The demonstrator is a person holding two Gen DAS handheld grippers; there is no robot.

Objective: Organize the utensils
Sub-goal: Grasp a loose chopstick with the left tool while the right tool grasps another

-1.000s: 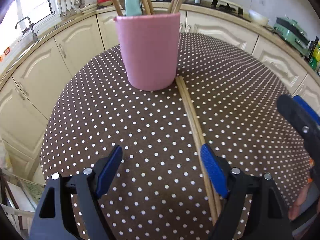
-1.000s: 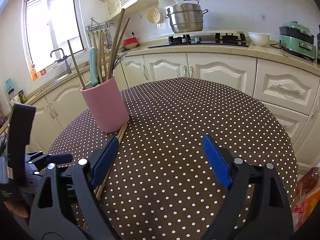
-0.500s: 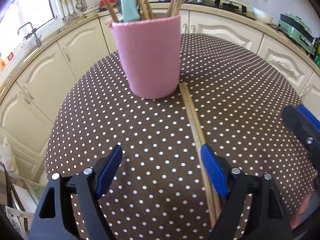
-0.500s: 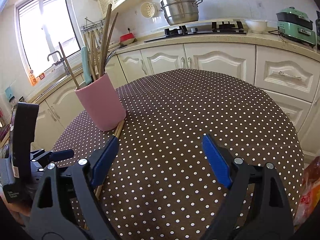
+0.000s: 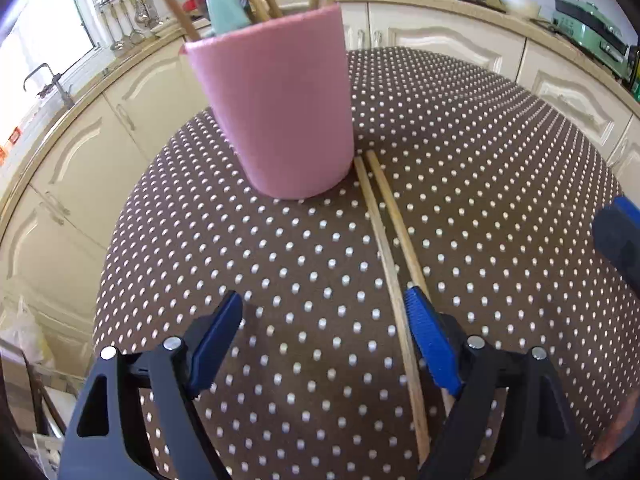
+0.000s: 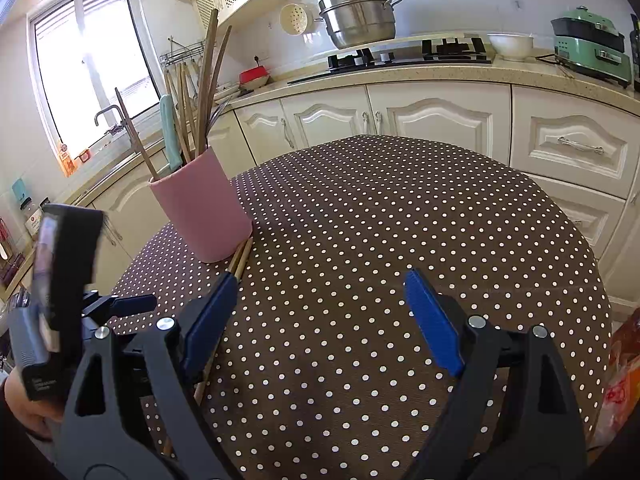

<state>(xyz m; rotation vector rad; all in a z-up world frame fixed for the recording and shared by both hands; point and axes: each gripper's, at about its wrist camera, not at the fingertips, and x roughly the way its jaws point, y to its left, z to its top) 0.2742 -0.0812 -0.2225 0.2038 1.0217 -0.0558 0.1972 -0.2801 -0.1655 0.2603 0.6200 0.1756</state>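
Observation:
A pink utensil holder (image 5: 280, 120) stands on the brown polka-dot table (image 5: 500, 200), with wooden chopsticks, a teal handle and other utensils sticking out of it. Two wooden chopsticks (image 5: 384, 240) lie side by side on the cloth, their far ends against the holder's base. My left gripper (image 5: 324, 308) hovers over them with its jaws opening. One stick runs just inside its right finger and the other passes under it; nothing is gripped. In the right wrist view the holder (image 6: 204, 212) and chopsticks (image 6: 241, 256) sit at left, and my right gripper (image 6: 320, 292) is open over bare cloth.
Cream cabinets ring the round table (image 6: 380, 200). On the counter behind are a gas hob with a steel pot (image 6: 358, 18), a white bowl (image 6: 511, 46) and a green appliance (image 6: 590, 50). A sink tap (image 6: 106, 114) stands by the window at left.
My left gripper has moved closer to the pink holder, which now looms larger and tilted in its view. The right gripper has hardly shifted, with a slight roll.

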